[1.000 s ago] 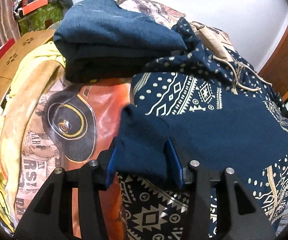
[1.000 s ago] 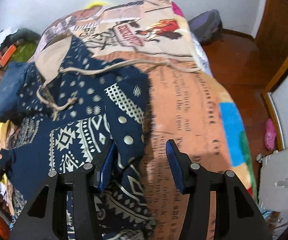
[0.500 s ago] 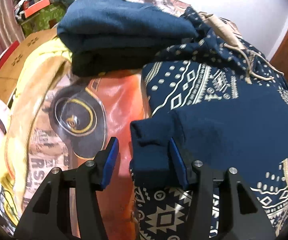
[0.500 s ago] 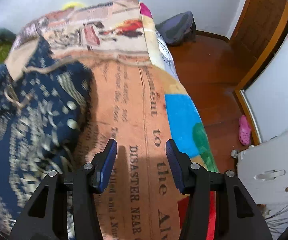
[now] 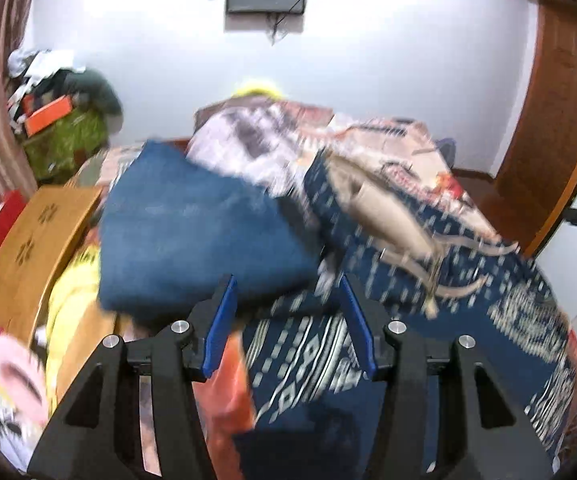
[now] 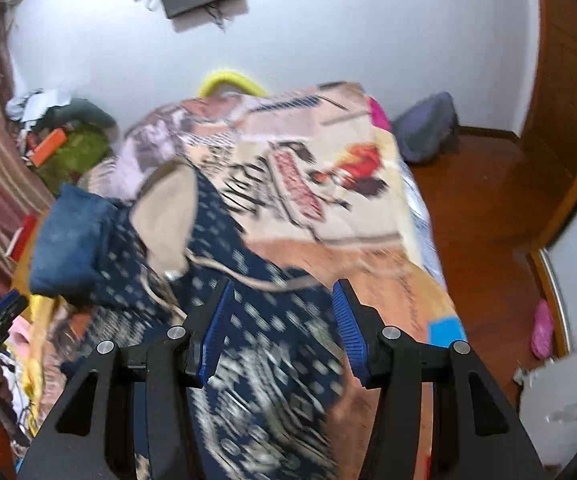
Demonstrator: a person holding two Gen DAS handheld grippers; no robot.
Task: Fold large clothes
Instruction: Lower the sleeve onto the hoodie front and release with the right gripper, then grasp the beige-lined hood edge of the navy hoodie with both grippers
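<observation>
Now we lift both away: left hand-held gripper (image 5: 290, 322), jaws just opened, has released the sleeve; right hand-held gripper (image 6: 284, 320) hangs empty above the patterned hoodie (image 6: 248, 320), folded at six o'clock.

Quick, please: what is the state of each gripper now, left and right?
Left gripper: open, holding nothing; its jaws have just been opening.
Right gripper: open, holding nothing, above the patterned navy hoodie.

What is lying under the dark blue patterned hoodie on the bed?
Under the patterned hoodie lies the printed blanket, showing around its edges. The blanket's print directly beneath is covered and cannot be seen.
</observation>
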